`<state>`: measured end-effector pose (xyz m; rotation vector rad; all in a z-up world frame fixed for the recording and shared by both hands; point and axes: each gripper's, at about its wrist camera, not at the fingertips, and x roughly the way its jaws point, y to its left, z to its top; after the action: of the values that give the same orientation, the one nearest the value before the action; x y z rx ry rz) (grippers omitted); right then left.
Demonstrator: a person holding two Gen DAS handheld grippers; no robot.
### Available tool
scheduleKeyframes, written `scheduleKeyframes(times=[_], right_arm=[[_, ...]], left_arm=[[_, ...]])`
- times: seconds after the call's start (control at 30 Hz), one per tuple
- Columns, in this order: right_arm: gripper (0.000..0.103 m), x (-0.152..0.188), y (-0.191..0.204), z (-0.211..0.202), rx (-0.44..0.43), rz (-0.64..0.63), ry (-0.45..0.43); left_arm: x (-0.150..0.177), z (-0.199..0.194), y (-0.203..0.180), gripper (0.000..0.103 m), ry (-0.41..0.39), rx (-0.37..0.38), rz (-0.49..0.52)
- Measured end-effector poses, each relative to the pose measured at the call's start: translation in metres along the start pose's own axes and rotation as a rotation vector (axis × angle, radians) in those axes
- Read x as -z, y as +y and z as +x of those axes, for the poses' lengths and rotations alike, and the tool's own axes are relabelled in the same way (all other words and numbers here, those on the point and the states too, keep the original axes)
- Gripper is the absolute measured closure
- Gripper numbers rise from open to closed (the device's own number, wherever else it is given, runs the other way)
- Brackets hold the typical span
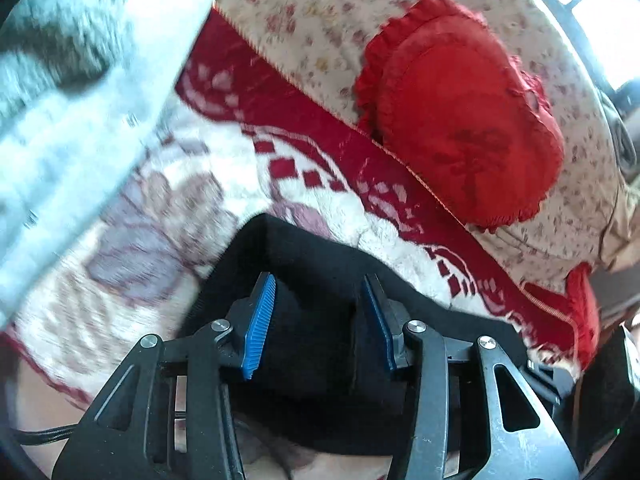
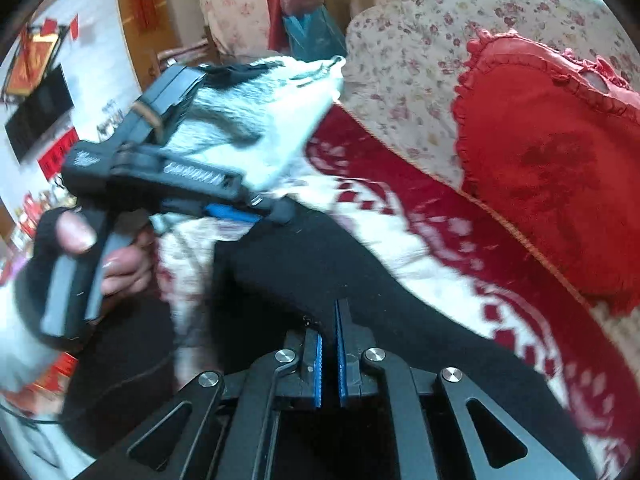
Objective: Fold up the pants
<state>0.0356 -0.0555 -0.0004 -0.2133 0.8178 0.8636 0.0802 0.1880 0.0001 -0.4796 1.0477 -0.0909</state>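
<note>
The black pants lie on a red and white patterned blanket on a sofa. My left gripper is open, its blue pads apart just above the end of the pants. In the right wrist view the pants stretch across the blanket. My right gripper has its pads almost together over the black cloth; no cloth shows between them. The left gripper, held by a hand, shows there over the far end of the pants.
A red heart-shaped cushion leans on the floral sofa back, also in the right wrist view. A furry white and grey sleeve fills the left. A second red cushion lies at the right.
</note>
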Motion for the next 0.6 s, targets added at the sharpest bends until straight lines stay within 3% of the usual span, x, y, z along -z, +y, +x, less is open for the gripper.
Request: scheduleKeyframes(times=[0.13,0.23,0.33,0.37,0.4,0.47,0.6], right_arm=[[0.098,0.01,0.046,0.008,-0.04,0.028,0.0],[0.098,0.023,0.063,0.039,-0.037,0.081,0.039],[0.097,0.035,0.067,0.068,0.024,0.101,0.075],[0.093,0.036,0.068,0.067,0.023,0.122,0.067],[0.078,0.036,0.068,0.063,0.016,0.132,0.061],[0.06,0.034,0.072,0.05,-0.004,0.122,0.057],[0.06,0.047,0.062,0.001,0.034,0.153,0.017]], left_arm=[[0.005,-0.015,0.011,0.059,-0.011,-0.061,0.033],[0.012,-0.017,0.023,0.059,-0.023,-0.098,0.016],[0.02,-0.015,0.024,0.059,-0.031,-0.138,0.017],[0.022,-0.016,0.022,0.059,-0.036,-0.14,0.021],[0.025,-0.018,0.02,0.059,-0.042,-0.138,0.025],[0.028,-0.02,0.012,0.059,-0.054,-0.123,0.033],[0.037,-0.021,-0.013,0.058,-0.078,-0.116,0.084]])
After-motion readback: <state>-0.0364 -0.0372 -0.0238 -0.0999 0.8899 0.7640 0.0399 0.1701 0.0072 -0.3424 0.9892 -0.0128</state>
